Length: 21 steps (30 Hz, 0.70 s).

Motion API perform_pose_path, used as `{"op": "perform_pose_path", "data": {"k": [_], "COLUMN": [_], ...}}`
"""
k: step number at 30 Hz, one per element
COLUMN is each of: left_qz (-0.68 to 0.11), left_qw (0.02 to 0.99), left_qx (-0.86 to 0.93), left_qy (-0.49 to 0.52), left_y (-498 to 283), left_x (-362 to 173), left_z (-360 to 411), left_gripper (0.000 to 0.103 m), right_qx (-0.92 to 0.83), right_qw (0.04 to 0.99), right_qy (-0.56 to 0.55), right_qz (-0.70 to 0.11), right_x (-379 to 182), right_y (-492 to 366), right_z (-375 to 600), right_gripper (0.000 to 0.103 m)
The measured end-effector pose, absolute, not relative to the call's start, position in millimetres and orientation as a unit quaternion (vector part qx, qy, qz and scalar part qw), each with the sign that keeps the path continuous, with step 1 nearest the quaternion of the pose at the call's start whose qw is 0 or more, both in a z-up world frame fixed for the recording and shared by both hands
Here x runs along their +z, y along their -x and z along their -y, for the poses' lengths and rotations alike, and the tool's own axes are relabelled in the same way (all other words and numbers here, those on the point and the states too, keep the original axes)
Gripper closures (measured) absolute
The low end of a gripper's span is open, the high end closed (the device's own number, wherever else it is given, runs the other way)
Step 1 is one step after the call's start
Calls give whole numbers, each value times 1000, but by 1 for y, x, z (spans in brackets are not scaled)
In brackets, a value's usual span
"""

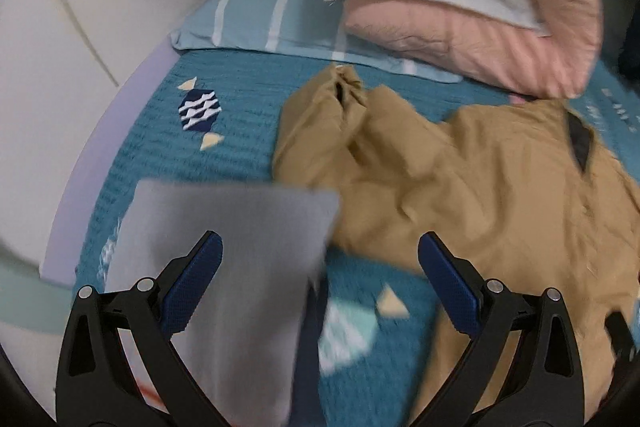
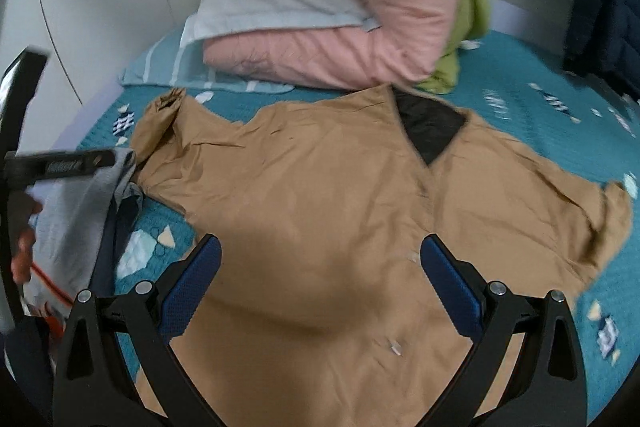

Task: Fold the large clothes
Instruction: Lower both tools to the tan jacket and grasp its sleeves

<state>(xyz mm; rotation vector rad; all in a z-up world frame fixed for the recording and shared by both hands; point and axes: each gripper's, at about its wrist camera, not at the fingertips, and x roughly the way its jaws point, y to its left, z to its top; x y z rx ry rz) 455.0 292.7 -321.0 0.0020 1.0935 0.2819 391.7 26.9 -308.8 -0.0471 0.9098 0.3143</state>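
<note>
Right tool [image 2: 320, 291] jaws wide, nothing between, hovering over tan jacket [image 2: 340, 195]. Jacket spread flat on teal bedspread [image 2: 540, 107], black lining at collar, sleeves out both sides. Left tool [image 1: 320, 287] also wide, above grey garment [image 1: 224, 267] just left of jacket. Pink duvet [image 2: 320, 59] w/ white pillow [image 2: 272, 7] behind.

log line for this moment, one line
stage: pre-fold | tan jacket: spread flat on teal bedspread | left tool: open, over grey cloth | right tool: open, above jacket
</note>
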Motion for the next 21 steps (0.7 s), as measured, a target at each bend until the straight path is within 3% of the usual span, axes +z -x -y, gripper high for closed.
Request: {"op": "perform_pose_path", "data": {"k": [8, 10, 11, 12, 14, 16, 18, 21], "left_qz": [-583, -583, -592, -600, -599, -584, -552, -491], "left_qw": [795, 795, 791, 786, 785, 796, 817, 856], "left_qx": [165, 163, 154, 151, 153, 151, 145, 111], "left_qy": [-29, -34, -22, -1, 25, 49, 81, 120], "left_y": [-544, -554, -558, -561, -561, -555, -542, -503], "left_x": [-386, -394, -399, -404, -407, -398, -375, -321], "left_z": [-321, -326, -331, -337, -346, -356, -367, -378], "left_gripper": [7, 37, 68, 82, 95, 97, 98, 98], "right_qx": [161, 164, 165, 166, 171, 185, 203, 234], "right_qw": [876, 875, 874, 873, 870, 868, 867, 854], "right_qy": [24, 22, 18, 16, 9, 5, 7, 6], "right_qz": [-453, -455, -457, -459, -462, -461, -454, -464], "right_x": [-347, -352, -355, -357, -359, -359, -357, -359], "right_y": [-443, -453, -458, -462, -470, -477, -480, -488], "right_z": [-51, -55, -57, -58, -61, -67, -74, -88], "right_gripper": [7, 7, 7, 7, 7, 8, 23, 55]}}
